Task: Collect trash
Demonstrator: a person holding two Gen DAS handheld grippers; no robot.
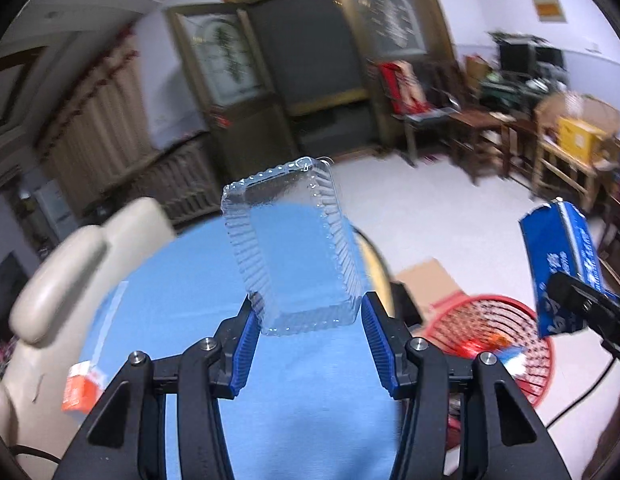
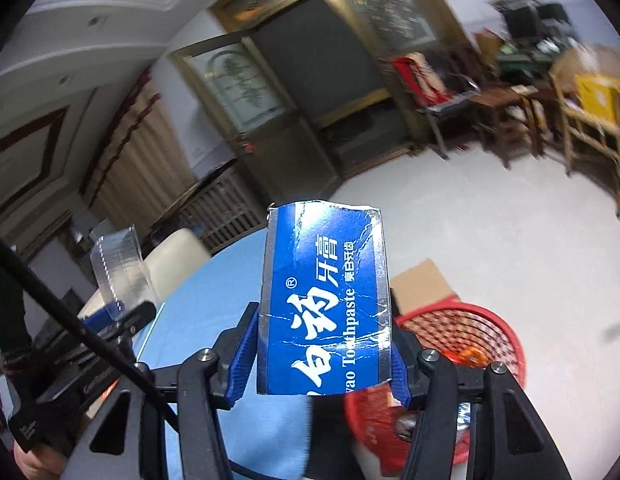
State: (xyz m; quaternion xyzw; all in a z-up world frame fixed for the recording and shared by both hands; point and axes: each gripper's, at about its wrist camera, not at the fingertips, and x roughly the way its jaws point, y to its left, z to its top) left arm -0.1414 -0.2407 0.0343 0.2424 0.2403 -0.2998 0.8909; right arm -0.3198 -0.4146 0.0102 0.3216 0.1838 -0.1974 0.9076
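Observation:
My left gripper (image 1: 306,316) is shut on a clear ribbed plastic tray (image 1: 294,248) and holds it up above the blue round table (image 1: 182,300). My right gripper (image 2: 322,344) is shut on a torn blue toothpaste box (image 2: 324,300), also lifted; the box shows at the right of the left wrist view (image 1: 562,264). The clear tray appears at the left of the right wrist view (image 2: 118,268). A red mesh basket (image 1: 506,344) stands on the floor to the right of the table, with some trash inside; it also shows below the right gripper (image 2: 470,336).
A small orange carton (image 1: 80,388) lies on the table's left edge. Cream chairs (image 1: 70,272) stand at the left. A flat cardboard piece (image 1: 426,280) lies on the floor by the basket. Wooden chairs and clutter (image 1: 550,132) line the far right wall.

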